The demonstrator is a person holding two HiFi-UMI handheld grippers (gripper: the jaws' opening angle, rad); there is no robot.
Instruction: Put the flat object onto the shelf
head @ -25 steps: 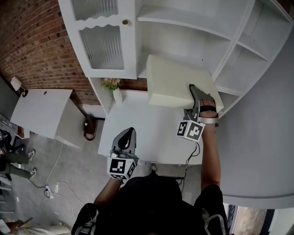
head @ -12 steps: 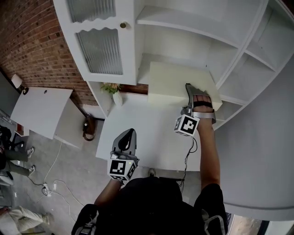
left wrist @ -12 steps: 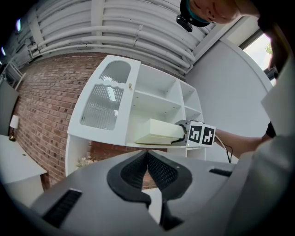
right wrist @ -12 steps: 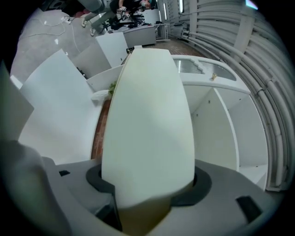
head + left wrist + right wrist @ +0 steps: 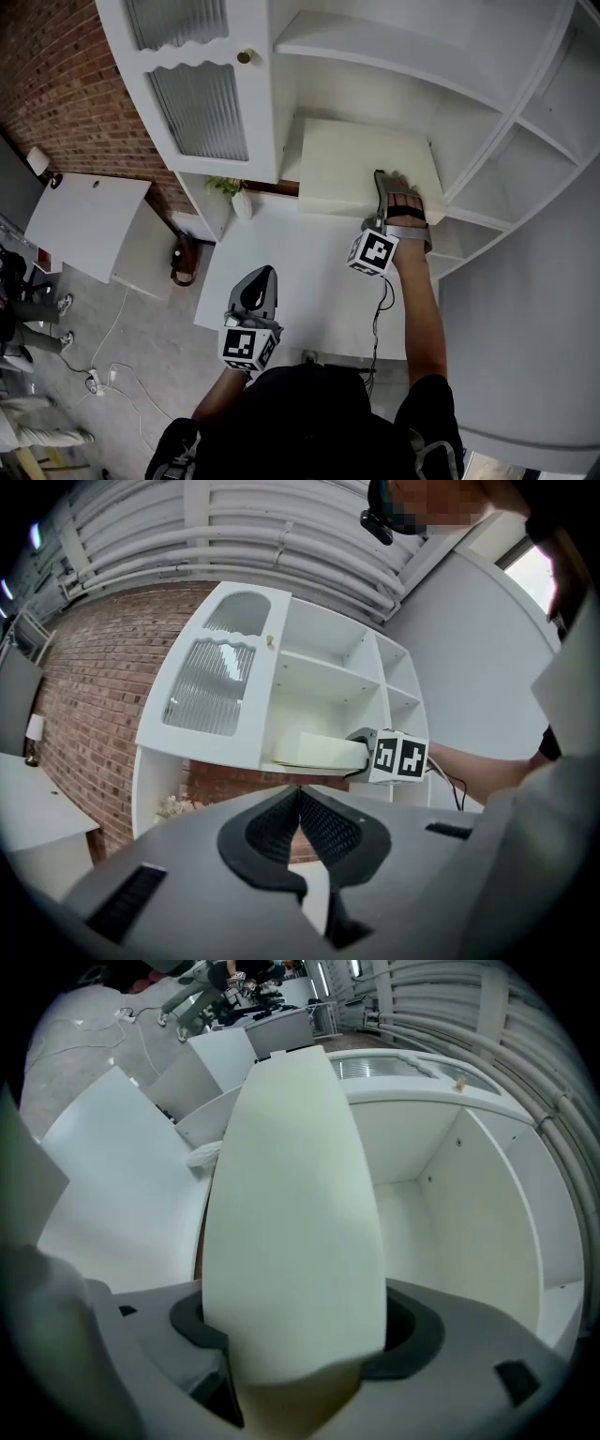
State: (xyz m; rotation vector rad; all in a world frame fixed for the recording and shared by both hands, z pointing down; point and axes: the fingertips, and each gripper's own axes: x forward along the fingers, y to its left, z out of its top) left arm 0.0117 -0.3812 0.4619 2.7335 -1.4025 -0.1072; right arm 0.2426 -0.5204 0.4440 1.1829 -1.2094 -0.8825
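Observation:
The flat object is a pale cream board (image 5: 347, 169). It lies on the lower shelf (image 5: 290, 157) of the white cabinet, with its near edge past the shelf front. My right gripper (image 5: 380, 195) reaches over that near edge, and its jaws are opening with the board (image 5: 295, 1194) still between them. A dark gap shows beside the board at the right jaw. My left gripper (image 5: 264, 275) hangs low over the table's front, shut and empty; its pads (image 5: 300, 799) meet. From there I see the board (image 5: 323, 752) on the shelf.
A ribbed-glass cabinet door (image 5: 202, 94) with a brass knob (image 5: 244, 56) hangs left of the shelf. A higher shelf (image 5: 375, 47) and side compartments (image 5: 487, 187) surround it. Below are a white table (image 5: 281, 262), a small vase of flowers (image 5: 236, 195) and another desk (image 5: 84, 225).
My right gripper has pushed the board up and deeper into the shelf opening, so less of it overhangs the table. The left gripper has stayed in place.

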